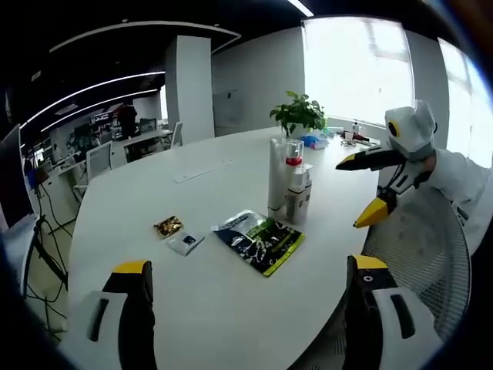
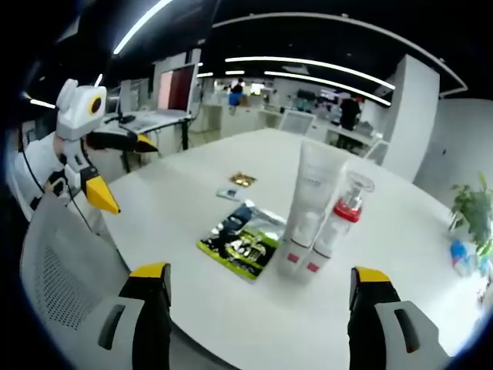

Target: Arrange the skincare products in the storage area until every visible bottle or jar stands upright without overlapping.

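Three skincare products stand upright, close together, on the white round table (image 1: 192, 193): a tall white tube (image 1: 276, 173), a clear bottle with a red collar (image 1: 293, 156) and a shorter white bottle (image 1: 299, 196). The right gripper view shows the tube (image 2: 314, 200) and the red-collared bottle (image 2: 344, 212) side by side. A green and black sachet (image 1: 260, 240) (image 2: 240, 239) lies flat in front of them. My left gripper (image 1: 248, 266) (image 2: 123, 171) is open and holds nothing, well short of the products. My right gripper (image 2: 260, 274) (image 1: 363, 187) is open too, off the table's edge.
A small gold packet (image 1: 168, 227) (image 2: 243, 179) and a small white sachet (image 1: 185, 242) (image 2: 228, 194) lie flat near the big sachet. A potted plant (image 1: 299, 114) stands at the far edge. A mesh chair back (image 1: 420, 254) (image 2: 69, 270) sits against the table's edge.
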The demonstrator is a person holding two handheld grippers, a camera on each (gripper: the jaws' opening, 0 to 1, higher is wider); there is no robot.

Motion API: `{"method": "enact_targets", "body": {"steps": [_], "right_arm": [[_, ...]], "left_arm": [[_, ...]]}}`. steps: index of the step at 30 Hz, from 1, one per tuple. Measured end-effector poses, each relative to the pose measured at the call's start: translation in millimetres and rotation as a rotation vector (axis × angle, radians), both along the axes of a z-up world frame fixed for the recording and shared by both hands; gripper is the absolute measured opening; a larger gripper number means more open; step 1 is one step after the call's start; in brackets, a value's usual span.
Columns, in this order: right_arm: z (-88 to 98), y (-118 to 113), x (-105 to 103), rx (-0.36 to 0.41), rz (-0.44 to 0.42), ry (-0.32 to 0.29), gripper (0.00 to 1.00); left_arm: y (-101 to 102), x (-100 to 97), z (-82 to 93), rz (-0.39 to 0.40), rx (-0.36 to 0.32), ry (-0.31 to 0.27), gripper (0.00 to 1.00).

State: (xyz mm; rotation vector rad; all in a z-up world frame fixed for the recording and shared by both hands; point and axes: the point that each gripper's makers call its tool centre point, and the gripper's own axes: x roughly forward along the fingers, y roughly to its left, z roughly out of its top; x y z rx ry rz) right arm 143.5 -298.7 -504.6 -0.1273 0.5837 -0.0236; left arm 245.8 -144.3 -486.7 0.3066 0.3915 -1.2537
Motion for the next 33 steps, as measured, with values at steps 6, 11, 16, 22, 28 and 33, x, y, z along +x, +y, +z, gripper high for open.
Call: {"method": "enact_targets", "body": {"steps": [6, 11, 16, 22, 28, 33], "right_arm": [[-3.7, -1, 1, 0.008, -0.049, 0.003, 0.99], [-2.1, 5, 0, 0.017, -0.071, 0.007, 0.99], [4.9, 11, 3, 0.006, -0.061, 0.007, 0.99], [5.7, 27, 9, 0.019, 0.005, 0.013, 0.99], [5.7, 41, 22, 0.034, 0.066, 0.012, 0.99], [8.9, 55, 37, 0.043, 0.147, 0.002, 0.99]], "left_arm": [[-1, 13.4, -3.2, -0.021, 0.002, 0.005, 0.99], [-4, 22.0, -7.8, -0.047, 0.016, 0.003, 0.99], [-6, 31.6, -14.8, -0.062, 0.038, 0.013, 0.99], [-10, 39.9, -14.0, -0.048, 0.028, 0.011, 0.98], [-11, 53.9, -21.1, -0.027, 0.039, 0.017, 0.97], [-12, 68.6, -28.8, -0.018, 0.065, 0.026, 0.93]]}}
